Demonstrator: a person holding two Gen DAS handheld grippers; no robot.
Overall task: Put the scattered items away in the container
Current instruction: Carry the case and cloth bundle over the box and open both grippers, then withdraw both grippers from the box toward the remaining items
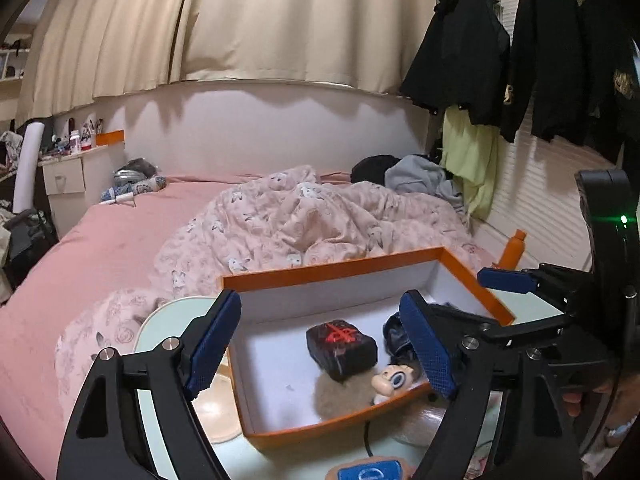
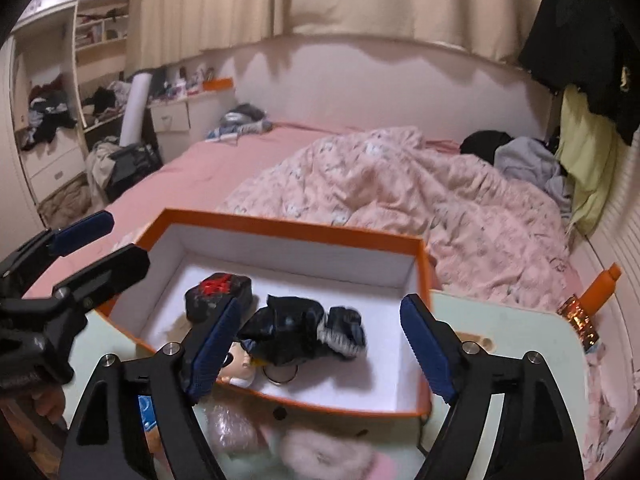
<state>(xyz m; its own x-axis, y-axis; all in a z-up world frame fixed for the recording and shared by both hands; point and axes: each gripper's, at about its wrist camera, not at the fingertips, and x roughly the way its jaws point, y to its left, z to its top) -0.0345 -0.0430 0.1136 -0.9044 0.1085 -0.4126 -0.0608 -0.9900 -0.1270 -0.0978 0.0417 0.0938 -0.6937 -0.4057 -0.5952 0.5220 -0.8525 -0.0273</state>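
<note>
An orange box [image 1: 332, 268] with a white inside sits on a pale green table [image 2: 512, 328] at the foot of a bed [image 1: 120, 232]. In it lies a black block [image 1: 342, 350] with a red character printed on its top; the mark looks like Chinese writing, but it is too blurred to read with certainty. Beside it are a bundle of dark cloth [image 2: 300, 334], a small doll head [image 1: 394, 380] with a large round eye, a tan fluffy piece [image 1: 340, 398] and a metal ring [image 2: 282, 374].

The left gripper [image 1: 332, 352] hangs over the box with its blue pads spread wide and nothing between them. The right gripper [image 2: 324, 354] is spread just as wide, also over the box, and grips nothing; the cloth lies below its gap, untouched.

On the table in front of the box, a blue label [image 1: 368, 472] with a pale round mark is cut off by the picture's lower edge, and no words on it can be read. A pink fluffy thing [image 2: 324, 456] and a pale wrapped lump [image 2: 232, 428] lie there too, both smeared and partly hidden behind the gripper arms. At the table's far right, a shiny gold-and-brown object [image 2: 580, 320] stands beside an orange bottle [image 2: 600, 288]; its printing is too small to make out.
</note>
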